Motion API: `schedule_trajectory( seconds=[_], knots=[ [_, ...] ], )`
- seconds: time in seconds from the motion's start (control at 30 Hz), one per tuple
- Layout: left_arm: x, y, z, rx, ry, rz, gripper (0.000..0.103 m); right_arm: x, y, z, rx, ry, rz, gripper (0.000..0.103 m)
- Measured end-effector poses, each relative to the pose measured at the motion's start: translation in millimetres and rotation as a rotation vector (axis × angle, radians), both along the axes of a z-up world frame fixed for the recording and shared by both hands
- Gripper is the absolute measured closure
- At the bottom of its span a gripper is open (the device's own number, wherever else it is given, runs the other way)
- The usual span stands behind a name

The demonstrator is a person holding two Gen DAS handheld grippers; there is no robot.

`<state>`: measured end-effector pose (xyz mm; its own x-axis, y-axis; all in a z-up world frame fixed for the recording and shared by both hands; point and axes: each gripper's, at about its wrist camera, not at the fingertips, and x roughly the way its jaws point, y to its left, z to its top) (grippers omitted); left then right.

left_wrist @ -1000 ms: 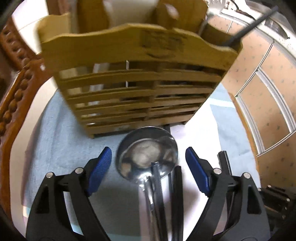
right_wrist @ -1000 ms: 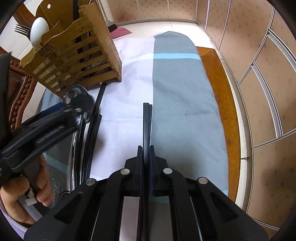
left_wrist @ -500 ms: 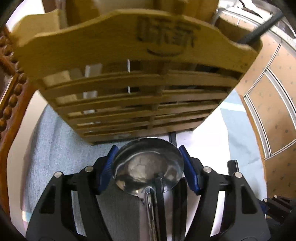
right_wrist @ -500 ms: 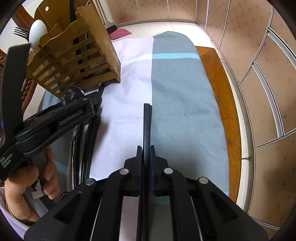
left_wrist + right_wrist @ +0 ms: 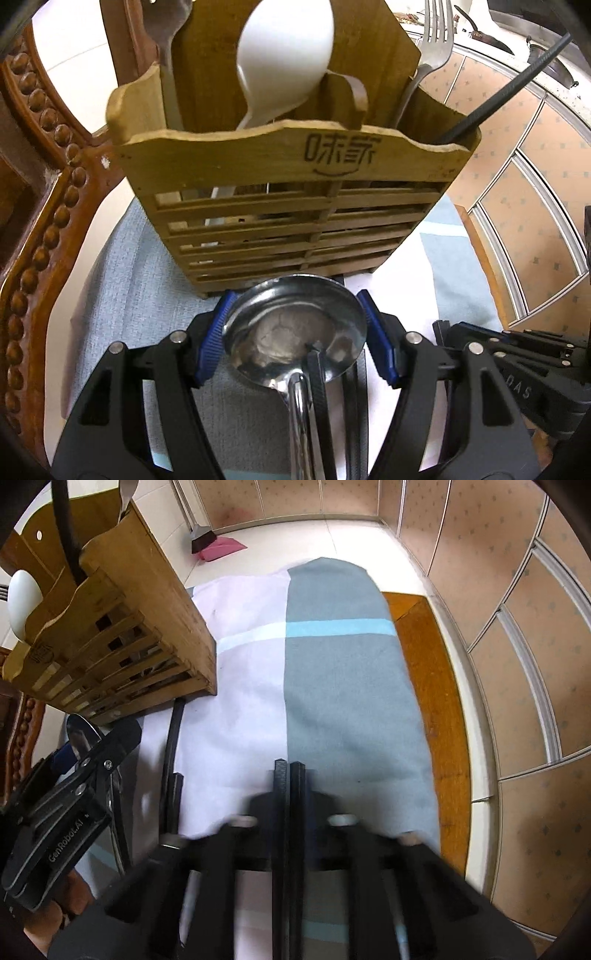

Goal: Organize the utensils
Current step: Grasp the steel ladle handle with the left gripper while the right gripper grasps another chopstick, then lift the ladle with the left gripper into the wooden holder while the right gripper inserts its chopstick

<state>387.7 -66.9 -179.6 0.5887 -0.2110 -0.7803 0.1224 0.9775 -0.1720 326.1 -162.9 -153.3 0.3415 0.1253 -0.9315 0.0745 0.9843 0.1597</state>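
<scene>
Between the blue pads of the left gripper (image 5: 295, 334) sits the round bowl of a shiny metal ladle (image 5: 295, 332). The pads squeeze it from both sides. It hangs just in front of the wooden holder (image 5: 291, 206), near its bottom slats. A white spoon (image 5: 284, 55), a fork (image 5: 437, 40) and a black stick stand in the holder. The right gripper (image 5: 290, 771) is closed tight on a pair of black chopsticks (image 5: 290, 786), maybe two, though the view is blurry. More black chopsticks (image 5: 171, 760) lie on the cloth (image 5: 343, 686).

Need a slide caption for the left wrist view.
Left hand-held gripper closed on steel ladle before wooden utensil holder.
</scene>
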Motion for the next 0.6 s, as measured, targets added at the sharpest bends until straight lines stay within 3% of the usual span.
schedule_trajectory(
  seconds=[0.27, 0.6],
  knots=[
    [-13, 13, 2, -0.014, -0.011, -0.004, 0.037, -11, -4, 16, -0.01, -0.044, 0.011, 0.102],
    [-26, 34, 8, -0.003, -0.004, -0.009, 0.037, 2, 2, -2, -0.031, 0.008, 0.003, 0.095]
  ],
)
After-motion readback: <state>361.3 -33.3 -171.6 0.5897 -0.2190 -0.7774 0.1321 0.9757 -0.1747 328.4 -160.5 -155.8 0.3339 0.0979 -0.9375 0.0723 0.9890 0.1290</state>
